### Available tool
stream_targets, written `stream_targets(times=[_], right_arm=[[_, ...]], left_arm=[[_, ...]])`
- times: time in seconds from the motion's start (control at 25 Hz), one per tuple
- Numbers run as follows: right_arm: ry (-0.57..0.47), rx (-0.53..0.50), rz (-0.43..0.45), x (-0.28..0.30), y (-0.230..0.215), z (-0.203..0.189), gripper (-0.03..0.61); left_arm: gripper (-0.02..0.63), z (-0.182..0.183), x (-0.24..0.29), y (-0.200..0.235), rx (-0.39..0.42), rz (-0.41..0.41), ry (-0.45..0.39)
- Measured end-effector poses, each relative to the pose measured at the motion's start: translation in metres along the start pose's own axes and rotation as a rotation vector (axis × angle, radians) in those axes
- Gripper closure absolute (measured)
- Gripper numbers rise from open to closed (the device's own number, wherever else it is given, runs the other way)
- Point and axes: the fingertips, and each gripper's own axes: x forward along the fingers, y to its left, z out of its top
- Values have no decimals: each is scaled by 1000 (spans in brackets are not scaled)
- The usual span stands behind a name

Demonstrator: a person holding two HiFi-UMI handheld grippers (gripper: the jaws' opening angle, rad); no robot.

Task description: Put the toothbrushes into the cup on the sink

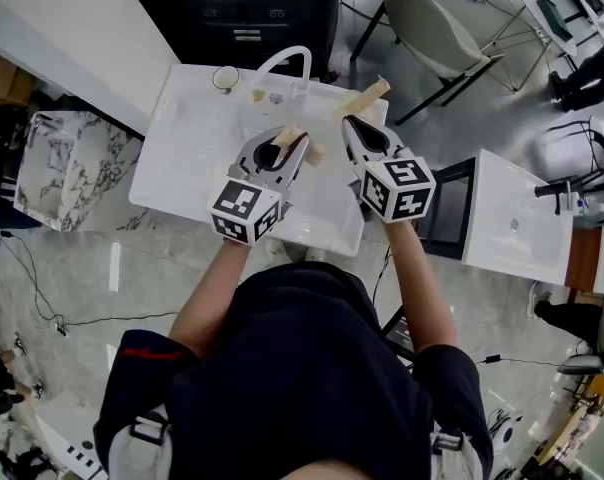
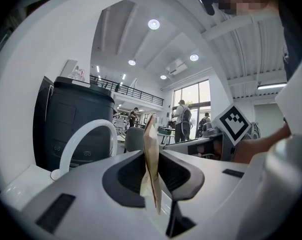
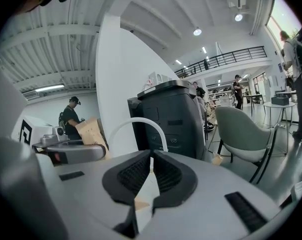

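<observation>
Head view: above the white sink (image 1: 182,158), the left gripper (image 1: 287,140) pinches a tan paper toothbrush pack (image 1: 310,151). The right gripper (image 1: 350,123) grips a second pack (image 1: 372,93) that slants up and to the right. The cup (image 1: 225,78) stands at the sink's far corner, near the faucet (image 1: 282,60). Left gripper view: the jaws clamp the tan pack edge-on and upright. Right gripper view: the jaws are pressed together on the thin, pale second pack.
</observation>
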Motion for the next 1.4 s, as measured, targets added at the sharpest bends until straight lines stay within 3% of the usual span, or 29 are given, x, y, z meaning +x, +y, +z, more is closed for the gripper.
stream_targets(times=[0.72,1.08,1.4], right_arm=[[-1,-9,132,-19,-22,-12,532],[3,-22,193,-7,-3,-10,532],[23,-36,265,24,44,-9,532]], left_arm=[[534,-5,6,-37,-23,92,-12],[534,-4,-10,-22,-16,157,-25],[534,-8,-50,11,-33,226,-28]])
